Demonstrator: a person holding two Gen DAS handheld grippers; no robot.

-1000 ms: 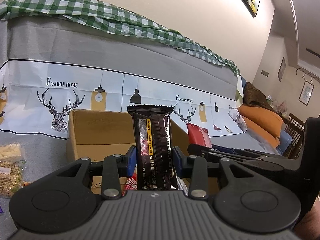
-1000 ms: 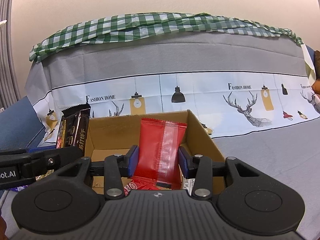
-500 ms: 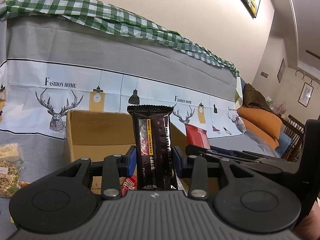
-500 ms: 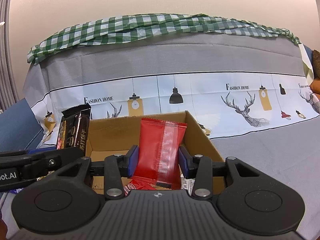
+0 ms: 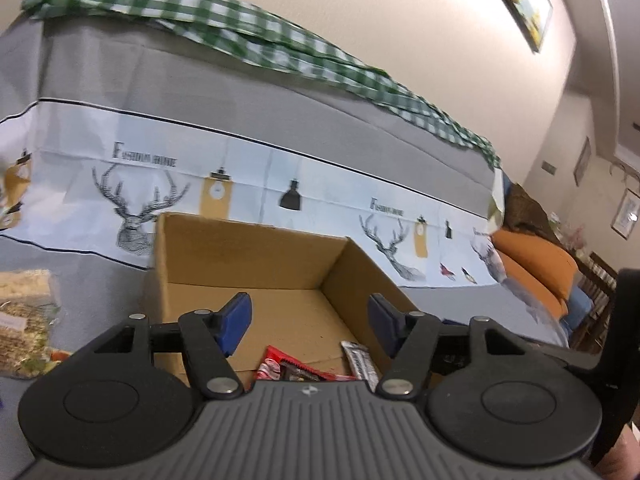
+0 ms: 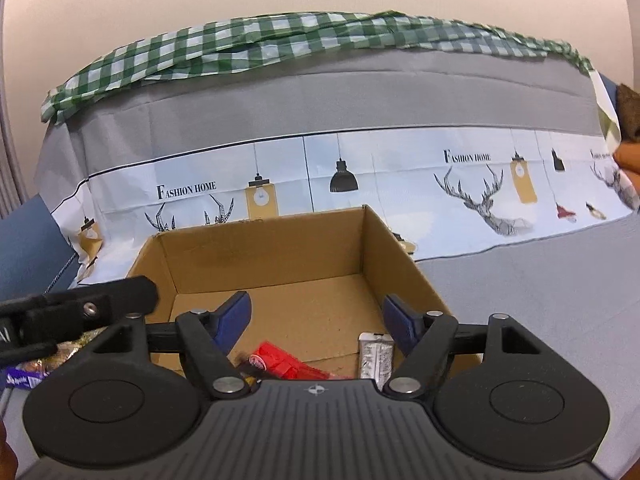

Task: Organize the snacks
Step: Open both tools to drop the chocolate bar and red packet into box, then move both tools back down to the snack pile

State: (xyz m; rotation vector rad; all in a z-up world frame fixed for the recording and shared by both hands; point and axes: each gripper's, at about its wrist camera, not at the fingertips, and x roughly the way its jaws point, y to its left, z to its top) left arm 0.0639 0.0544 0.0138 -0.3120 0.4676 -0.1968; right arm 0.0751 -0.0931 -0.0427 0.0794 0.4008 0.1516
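Left gripper [image 5: 308, 320] jaws opening, empty | right gripper [image 6: 316, 320] likewise | both above cardboard box [image 6: 264, 256], back half bare | left view alone: grain packets [image 5: 24, 320]

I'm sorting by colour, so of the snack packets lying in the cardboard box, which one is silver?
The silver packet lies by the right gripper's right finger; the other visible one is red.

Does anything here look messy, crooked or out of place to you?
Nothing serious. The green checked cloth is bunched and rumpled along the top of the covered sofa back. A few snack packets lie jumbled at the near end of the cardboard box, and more packets sit loose outside it.
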